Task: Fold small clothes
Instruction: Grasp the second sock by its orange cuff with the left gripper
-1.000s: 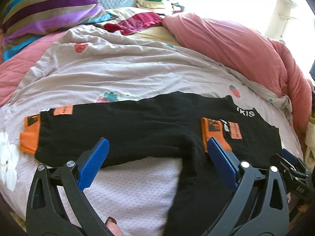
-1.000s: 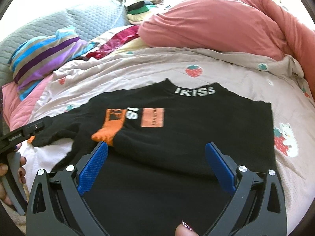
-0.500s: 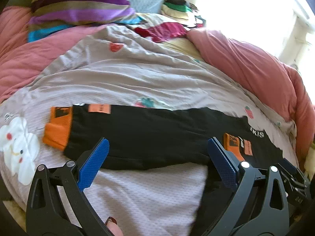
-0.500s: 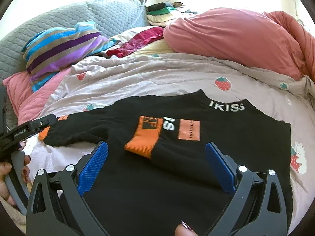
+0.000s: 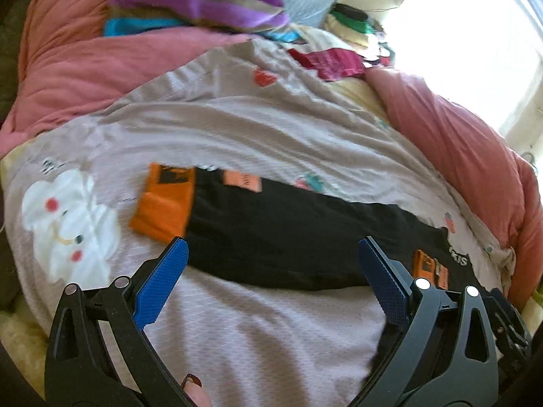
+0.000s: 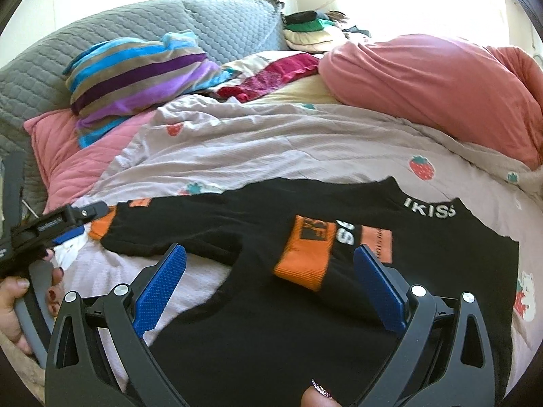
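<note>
Both grippers, left (image 5: 271, 281) and right (image 6: 269, 286), we hold spread and empty above the black top (image 6: 305, 237), whose outstretched sleeve (image 5: 271, 234) seems next for folding.

The top (image 6: 339, 322) is black with orange cuffs (image 6: 302, 261) and white lettering. The sheet (image 5: 271, 339) is pale lilac with red strawberries. Far left, the pillow (image 6: 135, 78) has blue, purple and tan stripes; far right, the duvet (image 6: 424, 81) is pink.
</note>
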`<state>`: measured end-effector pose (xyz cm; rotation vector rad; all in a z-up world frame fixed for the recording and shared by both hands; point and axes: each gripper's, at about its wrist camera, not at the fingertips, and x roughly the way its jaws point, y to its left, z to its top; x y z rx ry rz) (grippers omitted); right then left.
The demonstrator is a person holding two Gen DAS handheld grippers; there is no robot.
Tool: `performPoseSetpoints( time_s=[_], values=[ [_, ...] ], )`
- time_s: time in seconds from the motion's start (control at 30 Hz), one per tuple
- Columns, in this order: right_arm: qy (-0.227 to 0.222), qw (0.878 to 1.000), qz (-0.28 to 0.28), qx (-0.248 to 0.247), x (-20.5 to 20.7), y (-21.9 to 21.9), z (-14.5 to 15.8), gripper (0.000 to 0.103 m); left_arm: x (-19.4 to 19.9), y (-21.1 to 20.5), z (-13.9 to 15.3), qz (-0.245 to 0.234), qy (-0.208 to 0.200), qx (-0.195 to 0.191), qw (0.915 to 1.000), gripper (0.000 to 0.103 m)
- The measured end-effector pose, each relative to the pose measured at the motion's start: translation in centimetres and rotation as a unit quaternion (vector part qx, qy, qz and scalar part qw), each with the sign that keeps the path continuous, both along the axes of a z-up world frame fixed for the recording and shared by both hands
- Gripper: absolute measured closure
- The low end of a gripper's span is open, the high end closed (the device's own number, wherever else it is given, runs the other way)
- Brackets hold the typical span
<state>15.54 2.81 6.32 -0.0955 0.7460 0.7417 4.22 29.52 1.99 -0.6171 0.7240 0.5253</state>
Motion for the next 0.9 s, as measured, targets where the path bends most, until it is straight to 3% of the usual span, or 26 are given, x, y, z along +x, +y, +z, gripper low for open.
performPoseSetpoints(
  time_s=[0.3,0.6,0.67,0.8,0.9],
  values=[
    [-0.007,0.999,0.035,0.006,-1.3,2.8,1.1,0.005,-2.1,3.7,-2.8,0.059,0.002,-0.097,0.9936,0.01],
    [0.013,0.997,0.074,-0.013,-2.5,5.8,-0.7,0.005,-3.5,5.9,-4.1,0.09,-0.054,-0.16,0.9815,0.011],
    [0.017,0.996,0.081,-0.015,-2.7,6.3,-1.2,0.005,-3.5,6.3,-4.5,0.101,-0.052,-0.169,0.9791,0.017],
    [0.027,0.996,0.086,-0.014,-2.8,7.1,-2.1,0.005,-3.5,7.5,-5.8,0.131,-0.041,-0.187,0.9727,0.045],
    [0.037,0.996,0.085,-0.012,-2.6,7.6,-2.6,0.005,-3.1,8.1,-6.3,0.141,-0.035,-0.192,0.9706,0.054]
  ],
)
